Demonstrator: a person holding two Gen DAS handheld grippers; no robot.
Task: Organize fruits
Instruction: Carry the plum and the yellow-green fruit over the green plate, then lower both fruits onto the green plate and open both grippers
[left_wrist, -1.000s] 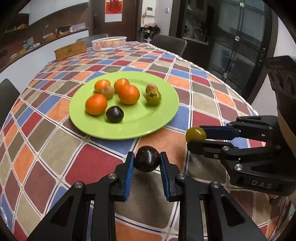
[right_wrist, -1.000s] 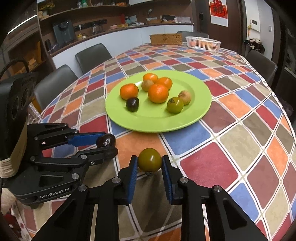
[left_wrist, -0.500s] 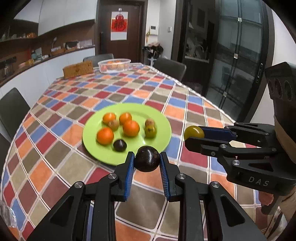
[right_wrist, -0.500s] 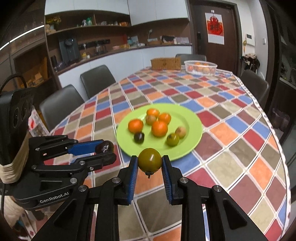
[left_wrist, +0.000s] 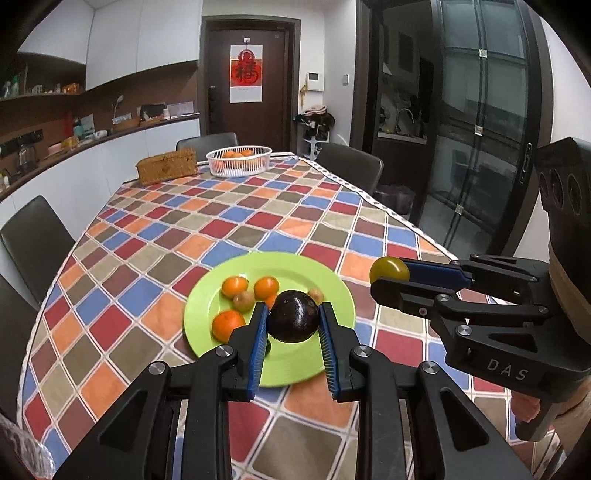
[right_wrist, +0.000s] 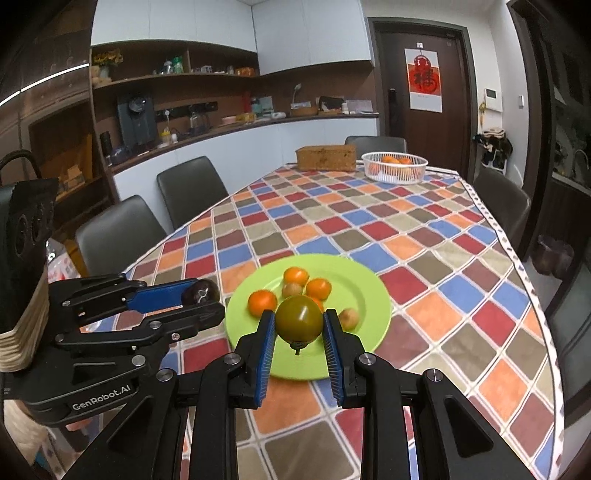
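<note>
My left gripper (left_wrist: 293, 325) is shut on a dark purple fruit (left_wrist: 293, 315) and holds it high above the table. It also shows in the right wrist view (right_wrist: 201, 295). My right gripper (right_wrist: 299, 328) is shut on a yellow-green fruit (right_wrist: 299, 319), also raised; it shows in the left wrist view (left_wrist: 389, 275). Below lies a green plate (left_wrist: 325, 280) with several oranges (left_wrist: 227, 323) and small brown fruits (left_wrist: 242, 300). Both held fruits hide part of the plate's contents.
The table has a checkered cloth (left_wrist: 229, 214). At its far end stand a white basket of oranges (left_wrist: 238, 159) and a wicker box (left_wrist: 166, 170). Dark chairs (right_wrist: 122, 232) ring the table. A counter and shelves run along the left wall.
Both grippers have risen and pulled back from the table with their fruits held. The plate now looks smaller and farther below.
</note>
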